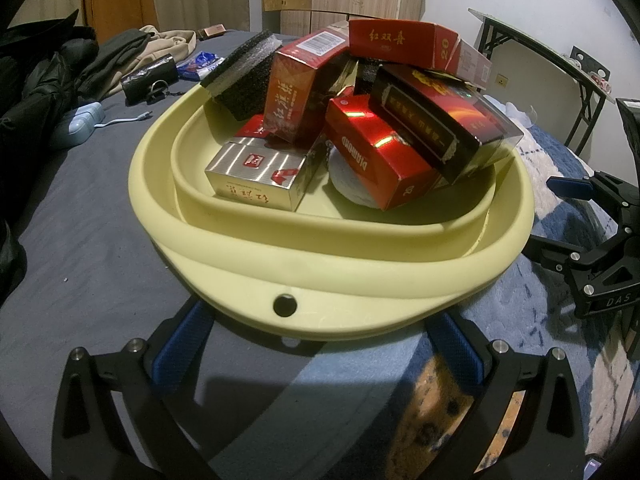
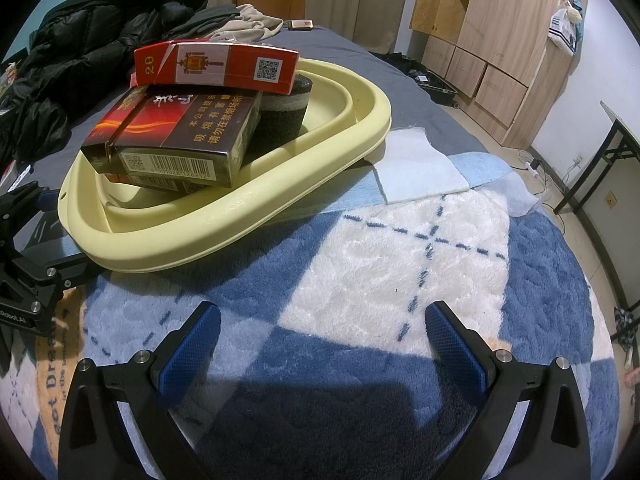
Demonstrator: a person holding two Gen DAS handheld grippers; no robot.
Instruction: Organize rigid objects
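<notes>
A pale yellow basin (image 1: 280,248) sits on the bed, piled with several cigarette boxes: a silver one (image 1: 256,176), a red one (image 1: 376,152), a dark one (image 1: 436,120) and a red one on top (image 1: 400,42). A black sponge (image 1: 240,76) leans at its back left. My left gripper (image 1: 320,340) is open, its blue pads either side of the basin's near rim. My right gripper (image 2: 324,336) is open and empty over the blue-and-white blanket (image 2: 380,248), to the right of the basin (image 2: 248,216). The right gripper's body also shows in the left wrist view (image 1: 600,248).
Dark jackets (image 2: 80,60) and clothes lie at the back left of the bed. A white cloth (image 2: 416,168) lies beside the basin. Wooden cabinets (image 2: 500,40) and a black-legged table (image 2: 600,160) stand to the right. A charger and a cable (image 1: 88,120) lie left.
</notes>
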